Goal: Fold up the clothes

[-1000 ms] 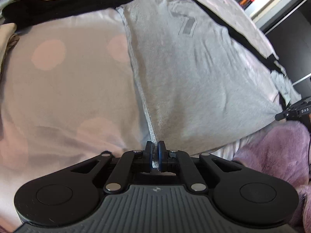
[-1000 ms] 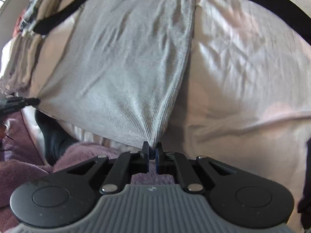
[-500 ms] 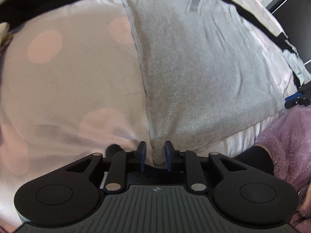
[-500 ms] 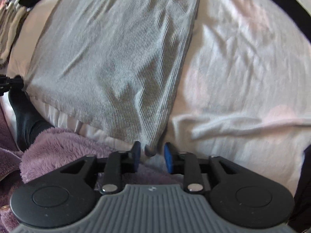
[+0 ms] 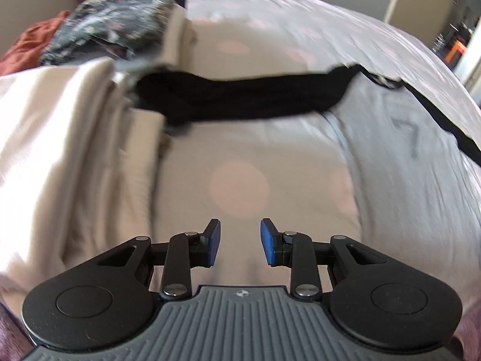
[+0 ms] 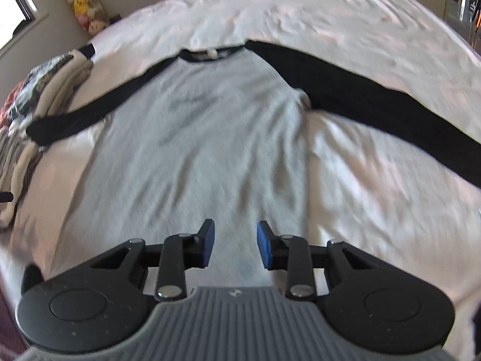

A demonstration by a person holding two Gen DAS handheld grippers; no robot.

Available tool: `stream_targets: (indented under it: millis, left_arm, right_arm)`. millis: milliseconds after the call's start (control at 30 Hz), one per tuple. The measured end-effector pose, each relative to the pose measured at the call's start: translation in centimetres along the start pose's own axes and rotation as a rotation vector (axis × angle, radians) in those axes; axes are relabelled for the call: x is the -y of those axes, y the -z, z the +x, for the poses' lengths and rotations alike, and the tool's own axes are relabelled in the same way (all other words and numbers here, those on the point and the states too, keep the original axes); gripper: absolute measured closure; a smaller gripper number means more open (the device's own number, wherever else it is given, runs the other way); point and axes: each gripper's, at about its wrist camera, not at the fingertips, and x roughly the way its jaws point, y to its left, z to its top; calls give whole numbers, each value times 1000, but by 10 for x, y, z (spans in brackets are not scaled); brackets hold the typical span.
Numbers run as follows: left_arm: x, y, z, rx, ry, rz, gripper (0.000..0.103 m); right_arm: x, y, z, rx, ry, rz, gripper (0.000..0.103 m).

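Observation:
A grey long-sleeved shirt (image 6: 204, 138) with black sleeves lies flat, front up, on the bed, collar away from me. Its left black sleeve (image 6: 72, 120) stretches out to the left and its right black sleeve (image 6: 375, 99) to the right. In the left wrist view the shirt's grey body (image 5: 405, 162) is at the right and the left sleeve (image 5: 240, 96) runs across the middle. My left gripper (image 5: 240, 242) is open and empty above the spotted sheet, left of the shirt. My right gripper (image 6: 235, 243) is open and empty above the shirt's lower part.
A stack of folded beige and patterned clothes (image 5: 75, 120) lies at the bed's left side, also seen in the right wrist view (image 6: 36, 90). The bed (image 6: 375, 180) has a pale pink-spotted sheet. Plush toys (image 6: 84, 0) stand in the far left corner. Dark furniture (image 5: 460, 36) is at the right.
Both grippers let go of the shirt's bottom hem corners, opened wide, and pulled up and back. The shirt now lies flat on the bed.

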Motion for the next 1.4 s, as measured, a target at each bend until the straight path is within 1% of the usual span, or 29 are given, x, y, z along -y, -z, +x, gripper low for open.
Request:
stream_targets:
  millis: [33,167,267,333,433,533,667,733,767,833,867,900,967,1100,1233,1333,1400]
  left_arm:
    - [-5,-7,1,13,-12,-15,76]
    - [-21,-35,13,69,-45,-78,73]
    - [-31,-53,27,97,-74,-126,69]
    - [-31,-59,40,94,-89,-128,67]
    - [-32,-67,58,88,-112,-133,67]
    - [-34,-75,77,82,-135,-138,63]
    - [-38,-85,101,67,-169,-184,63]
    - [-41,-91,110,61,-207,-225,63]
    - [-43,-93,114,50,-218,-250,64]
    - [-46,-97,119,30,-234,-297,74]
    - [-47,-98,120,23,-239,-316,89]
    - [-47,-100,118,24,-249,-322,99]
    - [-42,-108,106,47,-264,-306,100]
    - [-21,-129,65,88,-251,-215,101]
    - [15,-161,15,157,-197,-124,101]
    - [52,-189,-16,215,-118,-68,103]
    - [83,-199,-30,242,-58,-14,103]
  right_arm:
    - [-7,-6,6,24,-10,3,69]
    - [-48,-28,46,76,-63,-18,69]
    - [-72,-42,72,103,-67,-64,69]
    - [-84,-51,89,123,-68,-90,69]
    - [-94,-58,106,163,-59,-138,67]
    - [-95,-61,119,199,-47,-177,66]
    - [-87,-60,128,258,-65,-170,65]
    - [-83,-57,131,275,-75,-177,65]
    - [-82,-56,132,280,-80,-183,65]
    - [-77,-56,137,276,-100,-183,65]
    - [-75,-56,139,273,-111,-182,65]
    - [-72,-56,142,269,-118,-174,64]
    - [-67,-56,146,259,-120,-162,64]
    - [-57,-60,141,255,-122,-127,64]
    - [-50,-67,127,266,-135,-102,63]
    - [-47,-70,113,279,-140,-103,61]
    - [-44,-72,105,281,-138,-103,60]
